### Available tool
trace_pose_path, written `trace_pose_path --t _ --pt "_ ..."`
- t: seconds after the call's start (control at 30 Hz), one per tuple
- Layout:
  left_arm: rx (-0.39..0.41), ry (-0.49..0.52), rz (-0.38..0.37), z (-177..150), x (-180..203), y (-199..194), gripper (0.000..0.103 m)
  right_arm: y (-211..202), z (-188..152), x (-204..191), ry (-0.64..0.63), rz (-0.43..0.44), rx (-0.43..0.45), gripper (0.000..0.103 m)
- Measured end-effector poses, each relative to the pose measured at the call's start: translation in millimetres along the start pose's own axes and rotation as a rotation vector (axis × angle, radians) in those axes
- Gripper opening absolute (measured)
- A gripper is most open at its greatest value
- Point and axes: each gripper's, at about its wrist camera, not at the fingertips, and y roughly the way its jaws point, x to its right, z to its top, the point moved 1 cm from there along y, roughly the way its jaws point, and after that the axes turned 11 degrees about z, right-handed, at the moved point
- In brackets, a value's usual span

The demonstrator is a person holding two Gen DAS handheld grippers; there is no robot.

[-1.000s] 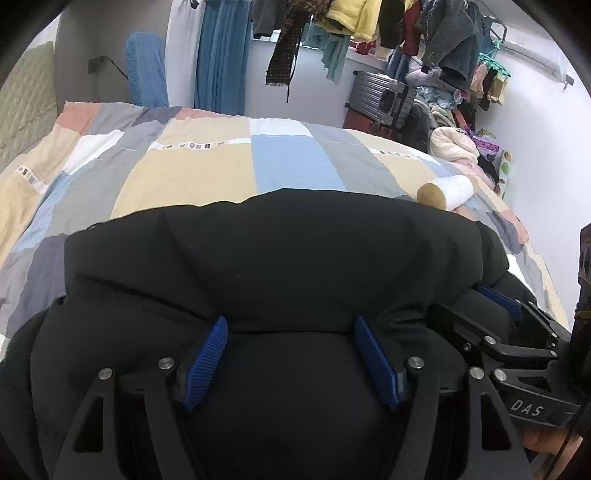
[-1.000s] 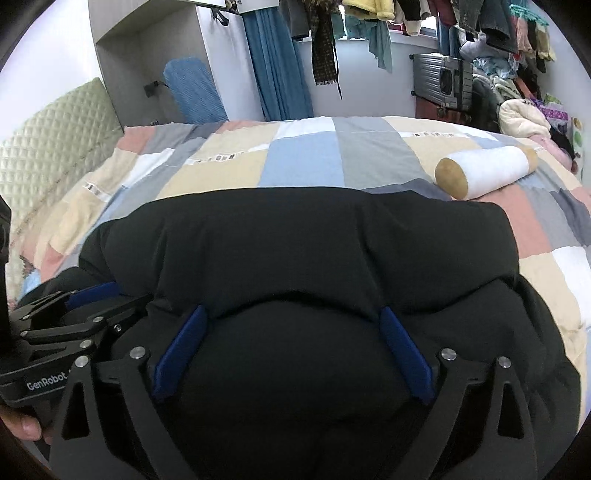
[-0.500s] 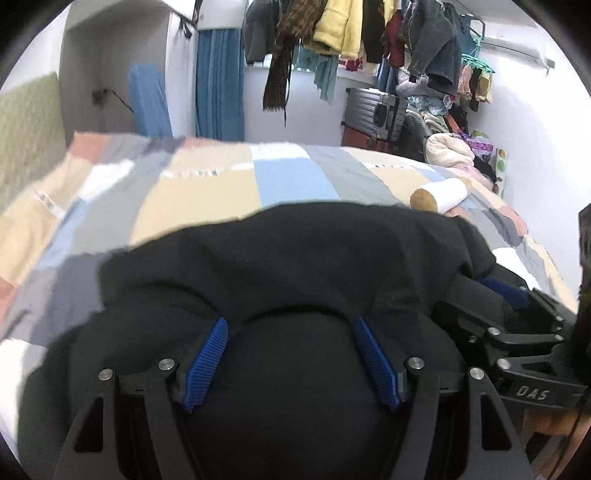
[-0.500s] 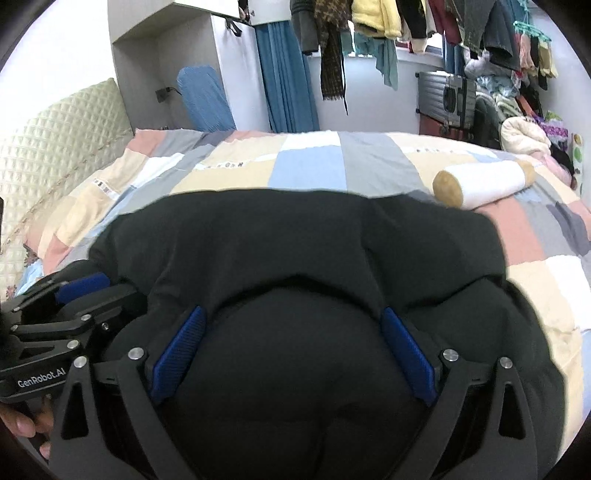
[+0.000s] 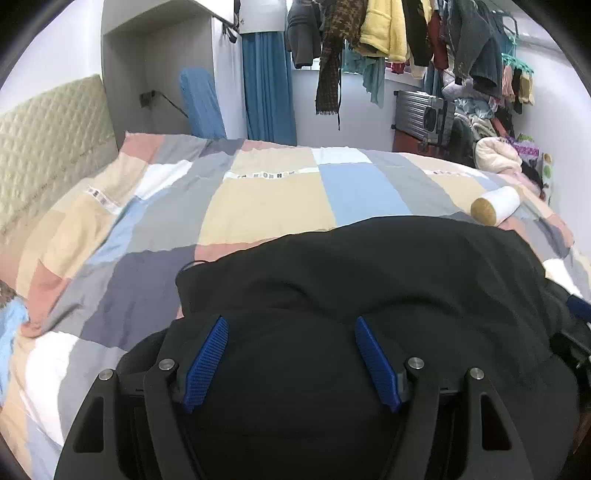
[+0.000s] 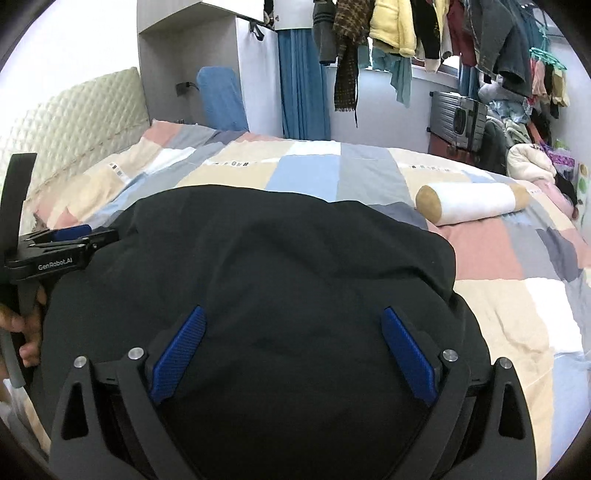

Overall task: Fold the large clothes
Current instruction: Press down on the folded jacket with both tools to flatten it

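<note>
A large black garment (image 5: 369, 280) lies bunched on the patchwork bed; it also fills the lower half of the right wrist view (image 6: 288, 266). My left gripper (image 5: 291, 354) has its blue pads spread wide, and the black cloth bulges up between them. My right gripper (image 6: 291, 350) stands the same way, pads wide apart with cloth mounded between them. The left gripper shows at the left edge of the right wrist view (image 6: 62, 243), beside the garment.
The patchwork bedspread (image 5: 266, 199) stretches ahead. A white bolster with tan ends (image 6: 469, 203) lies on the right of the bed. A quilted headboard (image 5: 48, 136) is at left. Hanging clothes (image 6: 391, 29) and a grey suitcase (image 6: 458, 118) stand behind.
Both cameras have tilted up and pulled back, so more of the bed and room shows. The black garment has bunched closer to the grippers. The pads stay spread.
</note>
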Motion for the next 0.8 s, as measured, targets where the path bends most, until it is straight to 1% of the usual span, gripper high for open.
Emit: trace_pose_path --t 0.13,0.27,0.4,0.57,0.63,0.8 --pt "0.004 0.011 0.008 0.1 1.3 2.3 0.071 6.7 -2.7 5.8 0.016 -0.004 0.007 0.096" --pt "-0.009 -0.007 0.009 -1.9 -5.6 8.5 0.073 5.5 -6.7 11.2 0.039 -0.013 0.022 0.096" --pt "-0.004 -0.013 0.017 -6.2 -12.5 9.3 0.075 5.0 -8.8 16.9 0.054 -0.027 0.021 0.098" --pt "-0.002 -0.046 0.041 -12.1 -31.3 12.6 0.079 5.7 -11.7 29.0 0.094 -0.028 0.016 0.099" --pt "-0.008 -0.063 0.046 -14.3 -40.2 14.7 0.079 5.4 -13.5 36.4 0.119 -0.026 0.018 0.099" --pt "-0.007 -0.067 0.069 -21.1 -56.3 15.2 0.085 3.6 -17.1 51.7 0.148 -0.047 0.012 0.100"
